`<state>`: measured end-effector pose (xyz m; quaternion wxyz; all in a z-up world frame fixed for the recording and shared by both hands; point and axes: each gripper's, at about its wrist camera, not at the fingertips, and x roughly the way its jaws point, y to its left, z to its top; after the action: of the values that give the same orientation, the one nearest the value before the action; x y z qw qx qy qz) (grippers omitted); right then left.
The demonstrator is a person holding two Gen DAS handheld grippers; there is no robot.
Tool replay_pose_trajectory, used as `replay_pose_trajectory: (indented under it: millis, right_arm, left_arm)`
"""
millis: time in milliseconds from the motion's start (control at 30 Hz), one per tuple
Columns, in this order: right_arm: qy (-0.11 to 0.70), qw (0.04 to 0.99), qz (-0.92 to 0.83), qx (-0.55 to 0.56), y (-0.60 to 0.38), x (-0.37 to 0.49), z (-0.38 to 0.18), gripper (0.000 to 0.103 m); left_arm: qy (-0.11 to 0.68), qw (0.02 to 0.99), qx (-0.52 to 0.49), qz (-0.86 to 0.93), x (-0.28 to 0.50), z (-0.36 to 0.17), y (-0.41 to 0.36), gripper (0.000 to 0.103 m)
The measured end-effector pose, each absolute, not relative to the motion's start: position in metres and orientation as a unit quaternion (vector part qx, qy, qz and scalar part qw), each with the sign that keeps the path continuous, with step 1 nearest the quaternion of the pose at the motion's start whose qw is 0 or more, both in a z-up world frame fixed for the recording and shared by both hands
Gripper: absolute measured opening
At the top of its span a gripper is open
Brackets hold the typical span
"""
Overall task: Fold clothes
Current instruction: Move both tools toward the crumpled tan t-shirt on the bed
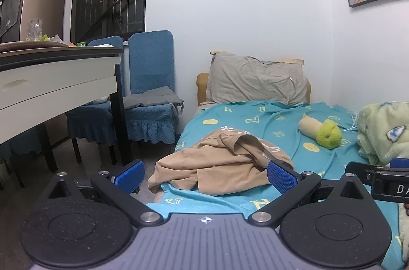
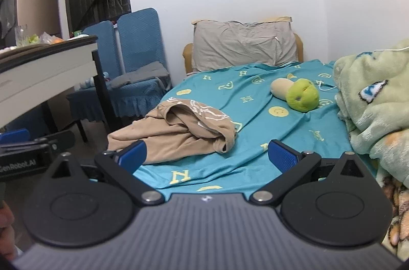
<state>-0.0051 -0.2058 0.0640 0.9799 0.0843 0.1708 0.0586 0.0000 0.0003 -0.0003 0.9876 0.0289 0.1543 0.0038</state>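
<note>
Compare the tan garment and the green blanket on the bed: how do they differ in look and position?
The tan garment is thin, smooth cloth with white line markings; the green blanket is thick, fluffy fleece with a blue and white patch. The tan garment lies low at the bed's left edge, partly hanging over; the green blanket is piled high on the right. Both are crumpled, unfolded, on the teal sheet.

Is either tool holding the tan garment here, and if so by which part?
Nothing is held. The left tool and right tool are both open, short of the crumpled tan garment on the bed.

One garment [image 1: 219, 162], one pillow [image 1: 255, 78], two chairs [image 1: 150, 81], one plush toy [image 1: 322, 130].
</note>
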Motion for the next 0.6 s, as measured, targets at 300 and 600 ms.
replay_pose_trajectory:
  millis: [300, 600]
  right_arm:
    - [0.194, 0.977, 0.053, 0.071, -0.2044, -0.0034, 0.0637, 0.103]
    - [0.182, 0.979, 0.056, 0.072, -0.2024, -0.0059, 0.0620, 0.103]
  left_arm:
    - [0.156, 0.987, 0.022, 0.002, 0.0002, -0.0016, 0.0014, 0.103]
    - [0.155, 0.988, 0.019, -0.004, 0.0006, -0.0058, 0.0018, 0.103]
